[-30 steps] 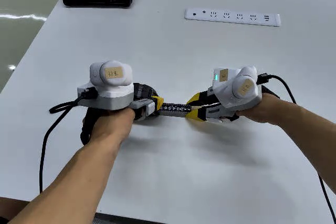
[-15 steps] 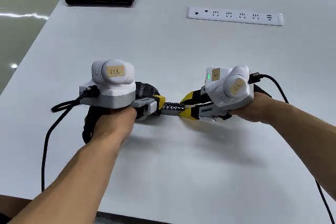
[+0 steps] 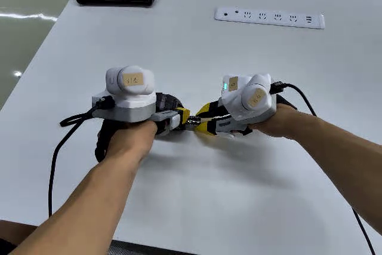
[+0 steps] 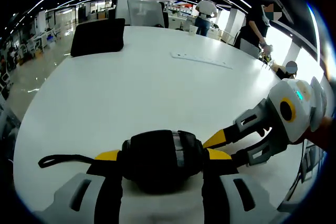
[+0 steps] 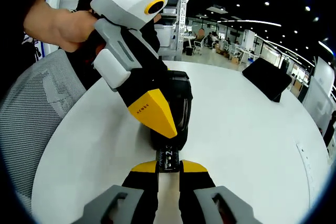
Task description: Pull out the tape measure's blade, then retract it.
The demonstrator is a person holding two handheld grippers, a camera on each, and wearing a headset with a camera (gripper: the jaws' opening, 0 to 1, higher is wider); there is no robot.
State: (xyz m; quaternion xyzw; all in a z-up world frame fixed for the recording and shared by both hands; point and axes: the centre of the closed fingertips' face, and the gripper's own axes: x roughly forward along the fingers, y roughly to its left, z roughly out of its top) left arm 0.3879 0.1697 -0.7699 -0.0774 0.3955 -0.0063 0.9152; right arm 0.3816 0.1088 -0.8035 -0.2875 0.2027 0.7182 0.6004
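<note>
Two-ended hold over the white table: clamping the black tape measure in the left gripper, pinching its short blade at 3 o'clock in the right gripper

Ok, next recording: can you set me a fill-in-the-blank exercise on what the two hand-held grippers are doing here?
1. The left hand-held gripper is shut on the black case of the ____.
2. The right hand-held gripper pinches the tip of the pulled-out ____.
3. Far across the white table lies a white ____ with a row of sockets.

Missing words: tape measure; blade; power strip.
</note>
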